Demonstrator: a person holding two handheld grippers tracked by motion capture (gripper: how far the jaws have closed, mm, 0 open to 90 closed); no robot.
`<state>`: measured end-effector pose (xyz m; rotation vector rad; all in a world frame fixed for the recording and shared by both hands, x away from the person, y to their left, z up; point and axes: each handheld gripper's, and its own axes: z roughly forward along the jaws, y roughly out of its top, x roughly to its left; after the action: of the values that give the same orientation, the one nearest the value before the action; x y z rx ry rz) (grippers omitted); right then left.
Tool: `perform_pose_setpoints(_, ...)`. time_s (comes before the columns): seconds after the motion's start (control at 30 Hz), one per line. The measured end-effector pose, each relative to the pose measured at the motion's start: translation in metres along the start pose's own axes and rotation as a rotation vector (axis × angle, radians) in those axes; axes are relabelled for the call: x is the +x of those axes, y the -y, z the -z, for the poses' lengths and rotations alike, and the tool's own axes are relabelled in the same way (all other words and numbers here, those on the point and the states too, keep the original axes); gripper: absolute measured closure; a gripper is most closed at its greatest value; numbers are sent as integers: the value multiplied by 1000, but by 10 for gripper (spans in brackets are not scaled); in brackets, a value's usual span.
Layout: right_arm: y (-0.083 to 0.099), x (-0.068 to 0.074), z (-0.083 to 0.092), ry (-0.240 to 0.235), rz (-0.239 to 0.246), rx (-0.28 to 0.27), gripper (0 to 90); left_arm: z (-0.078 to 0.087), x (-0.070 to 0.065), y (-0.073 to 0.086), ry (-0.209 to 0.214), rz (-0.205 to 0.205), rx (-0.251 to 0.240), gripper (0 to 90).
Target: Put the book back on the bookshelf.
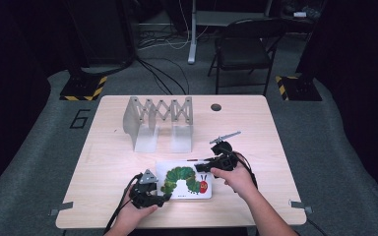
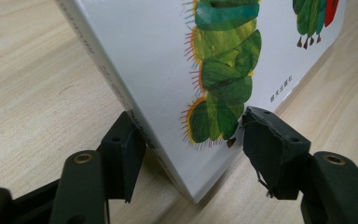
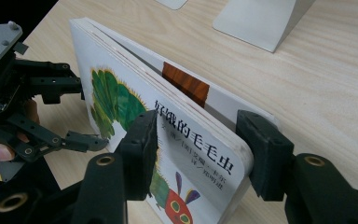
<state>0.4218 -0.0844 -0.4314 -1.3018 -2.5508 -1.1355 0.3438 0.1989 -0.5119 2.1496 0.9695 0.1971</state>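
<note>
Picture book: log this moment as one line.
picture book: on table | right gripper: shut on picture book | left gripper: open, jaws astride book corner | book rack: behind

**Lighting and picture quality**

Even overhead light falls on the pale table (image 1: 108,162); the surrounding room sinks into near black. Shadows are short and soft. The high view is grainy and slightly soft. In both gripper views the nearest jaw parts blur, while the book cover (image 3: 186,154) stays sharp, without glare.
</note>
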Motion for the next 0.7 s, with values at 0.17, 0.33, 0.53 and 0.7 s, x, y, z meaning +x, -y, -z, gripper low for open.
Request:
perform_pose_setpoints(0.17, -3, 2, 6, -12, 2, -9, 517, 3, 1, -2, -11, 2, -10, 448)
perform_pose_setpoints(0.33, -5, 6, 10, -30, 9, -17, 510, 6, 4, -4, -21, 7, -19, 490)
perform_pose_setpoints(0.53, -5, 8, 10, -33, 25, -19, 507, 7, 6, -5, -33, 7, -17, 501)
perform_pose_setpoints(0.7, -5, 10, 11, -37, 28, -19, 501, 8, 7, -6, -38, 6, -19, 511)
